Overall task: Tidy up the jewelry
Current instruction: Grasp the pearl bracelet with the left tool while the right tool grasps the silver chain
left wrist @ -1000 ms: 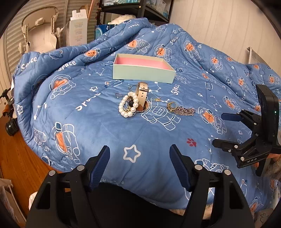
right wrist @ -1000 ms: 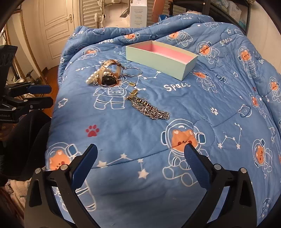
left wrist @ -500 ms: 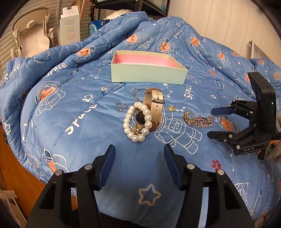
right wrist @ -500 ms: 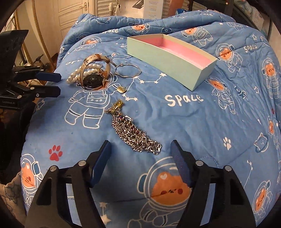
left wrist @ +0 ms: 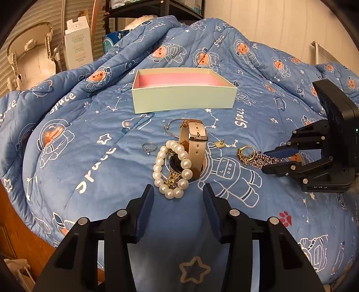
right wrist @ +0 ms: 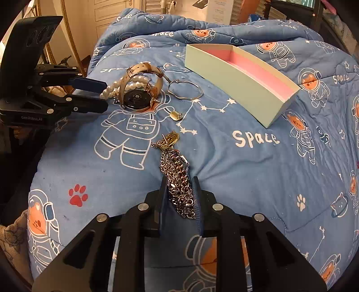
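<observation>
A pale green box with pink lining (left wrist: 184, 94) (right wrist: 242, 89) sits open on the blue space-print quilt. In front of it lie a pearl bracelet (left wrist: 171, 168) (right wrist: 116, 87), a beige-strap watch (left wrist: 194, 143) (right wrist: 136, 96), a thin bangle (right wrist: 185, 91), a small ring (left wrist: 148, 147), a gold stud (right wrist: 176, 115) and a silver chain with gold clasp (right wrist: 177, 179) (left wrist: 258, 157). My left gripper (left wrist: 178, 193) is open just before the pearls. My right gripper (right wrist: 179, 186) has closed around the chain's near end, still on the quilt.
The quilt (left wrist: 89, 157) bulges and drops off at its near edge to a wooden floor (left wrist: 13, 235). A white carton (left wrist: 77, 49), a child seat (left wrist: 31, 56) and shelves stand behind the bed. A door (right wrist: 107, 11) is at far left in the right wrist view.
Both grippers moved forward toward the jewelry. The left jaws narrowed and now stand just before the pearls. The right jaws closed from wide open onto the chain.
</observation>
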`<move>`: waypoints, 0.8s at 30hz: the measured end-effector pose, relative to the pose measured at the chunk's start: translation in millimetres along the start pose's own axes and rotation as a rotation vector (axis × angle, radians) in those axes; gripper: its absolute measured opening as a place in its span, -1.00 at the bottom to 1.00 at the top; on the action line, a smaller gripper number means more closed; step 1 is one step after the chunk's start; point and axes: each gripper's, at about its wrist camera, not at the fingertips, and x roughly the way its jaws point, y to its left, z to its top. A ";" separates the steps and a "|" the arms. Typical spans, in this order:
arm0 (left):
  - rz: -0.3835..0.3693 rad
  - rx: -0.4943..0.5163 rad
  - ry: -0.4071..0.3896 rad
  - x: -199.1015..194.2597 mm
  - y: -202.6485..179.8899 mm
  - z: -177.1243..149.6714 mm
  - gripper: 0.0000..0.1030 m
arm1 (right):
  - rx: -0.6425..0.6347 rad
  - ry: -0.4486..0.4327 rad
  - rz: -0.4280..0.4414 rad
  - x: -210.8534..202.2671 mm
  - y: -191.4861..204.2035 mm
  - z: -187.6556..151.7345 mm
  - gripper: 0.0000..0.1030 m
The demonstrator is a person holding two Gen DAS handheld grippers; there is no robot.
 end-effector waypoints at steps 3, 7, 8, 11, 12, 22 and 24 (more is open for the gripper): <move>-0.002 0.022 -0.006 1.8 -1.7 2.2 -0.35 | 0.033 0.001 0.006 -3.7 -0.5 -5.0 -0.65; -0.014 0.048 -0.012 3.9 -5.6 4.2 -0.59 | 0.075 0.004 0.002 -9.9 1.2 -11.5 -0.66; -0.018 0.052 -0.010 4.5 -6.6 4.8 -0.67 | 0.085 0.003 0.003 -11.0 1.3 -12.6 -0.66; -0.022 0.039 -0.009 4.6 -6.3 4.7 -0.71 | 0.114 -0.001 0.001 -13.1 1.2 -15.5 -0.66; -0.025 0.034 -0.010 4.2 -6.2 4.5 -0.73 | 0.127 -0.003 0.001 -13.6 0.9 -16.3 -0.66; -0.074 -0.046 -0.028 -8.5 -1.2 0.5 -0.82 | 0.251 -0.029 0.009 -26.4 6.2 -26.0 -0.68; -0.083 -0.072 -0.039 -13.9 0.7 -0.9 -0.82 | 0.282 -0.037 0.030 -30.8 6.4 -28.5 -0.68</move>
